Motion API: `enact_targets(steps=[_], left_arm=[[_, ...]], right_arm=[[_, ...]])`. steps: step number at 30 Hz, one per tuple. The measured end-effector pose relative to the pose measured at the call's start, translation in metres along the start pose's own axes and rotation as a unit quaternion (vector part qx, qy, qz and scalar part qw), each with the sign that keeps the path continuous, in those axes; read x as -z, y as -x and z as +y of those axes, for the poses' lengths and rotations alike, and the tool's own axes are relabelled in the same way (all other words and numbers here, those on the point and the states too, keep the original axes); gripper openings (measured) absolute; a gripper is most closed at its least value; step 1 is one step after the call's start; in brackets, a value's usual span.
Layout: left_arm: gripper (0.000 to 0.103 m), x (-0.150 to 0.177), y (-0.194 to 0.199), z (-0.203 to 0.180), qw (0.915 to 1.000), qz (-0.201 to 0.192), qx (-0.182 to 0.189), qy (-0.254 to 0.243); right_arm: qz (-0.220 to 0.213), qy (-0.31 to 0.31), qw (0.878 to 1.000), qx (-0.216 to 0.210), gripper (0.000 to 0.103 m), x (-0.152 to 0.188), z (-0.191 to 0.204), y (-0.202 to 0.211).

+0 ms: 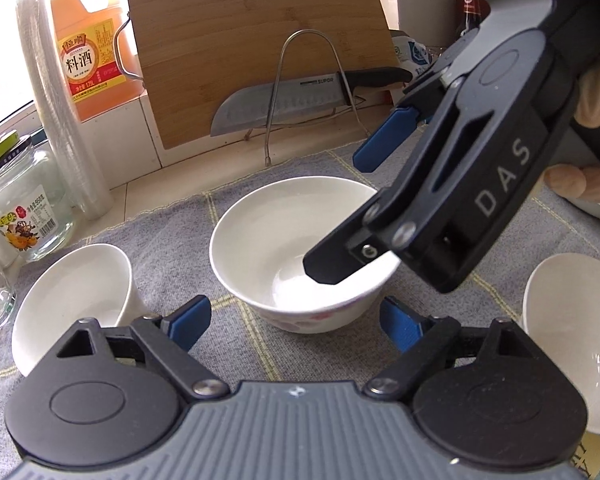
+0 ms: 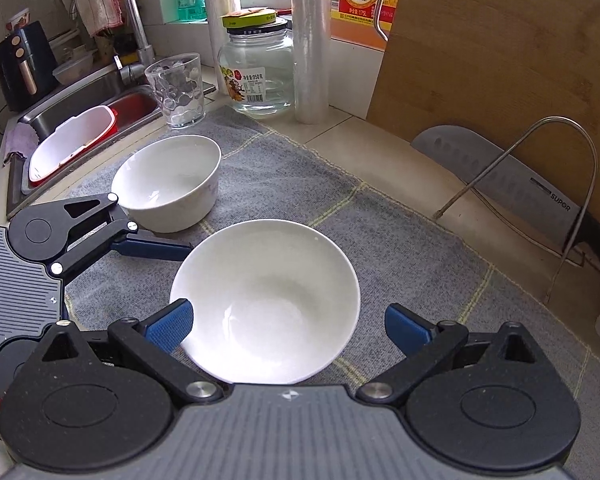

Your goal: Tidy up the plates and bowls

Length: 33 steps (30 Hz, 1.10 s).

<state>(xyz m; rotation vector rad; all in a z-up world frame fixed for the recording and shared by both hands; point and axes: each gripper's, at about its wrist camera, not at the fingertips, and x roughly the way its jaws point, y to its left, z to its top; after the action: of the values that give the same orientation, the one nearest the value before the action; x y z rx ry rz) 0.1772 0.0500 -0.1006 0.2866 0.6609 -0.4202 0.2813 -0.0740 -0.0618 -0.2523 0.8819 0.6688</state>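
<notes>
A white bowl (image 1: 284, 240) (image 2: 268, 300) with a red flower pattern stands on the grey mat (image 1: 172, 240). My left gripper (image 1: 296, 322) is open just short of the bowl's near wall, pads apart from it. My right gripper (image 1: 332, 212) (image 2: 290, 326) hangs open over the same bowl, which lies between its fingers, the left pad (image 2: 172, 322) close to the rim. One of the left gripper's fingers (image 2: 156, 249) shows beside the bowl. A second white bowl (image 1: 72, 296) (image 2: 168, 184) stands to the left. A third (image 1: 568, 340) stands at the right edge.
A knife (image 1: 284, 100) on a wire rack leans against a wooden cutting board (image 1: 240, 40) at the back. An orange jug (image 1: 88, 48), a roll of plastic wrap (image 1: 60, 112), a glass jar (image 2: 260, 76) and a tumbler (image 2: 178, 88) line the far side. The sink (image 2: 80, 120) lies beyond.
</notes>
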Motion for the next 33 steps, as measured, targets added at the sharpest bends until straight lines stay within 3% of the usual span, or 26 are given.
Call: enact_targets(steps=[6, 18, 33], left_arm=[[0.084, -0.002, -0.001, 0.003, 0.9998, -0.005, 0.016, -0.005], [0.083, -0.002, -0.001, 0.002, 0.9995, -0.012, 0.024, -0.018], [0.083, -0.003, -0.003, 0.004, 0.9993, -0.008, 0.031, -0.018]], right_arm=[[0.007, 0.000, 1.000, -0.007, 0.102, -0.005, -0.001, -0.010], [0.017, 0.000, 1.000, -0.023, 0.089, -0.009, -0.004, -0.019], [0.024, -0.006, 0.999, -0.036, 0.088, -0.011, -0.009, -0.020]])
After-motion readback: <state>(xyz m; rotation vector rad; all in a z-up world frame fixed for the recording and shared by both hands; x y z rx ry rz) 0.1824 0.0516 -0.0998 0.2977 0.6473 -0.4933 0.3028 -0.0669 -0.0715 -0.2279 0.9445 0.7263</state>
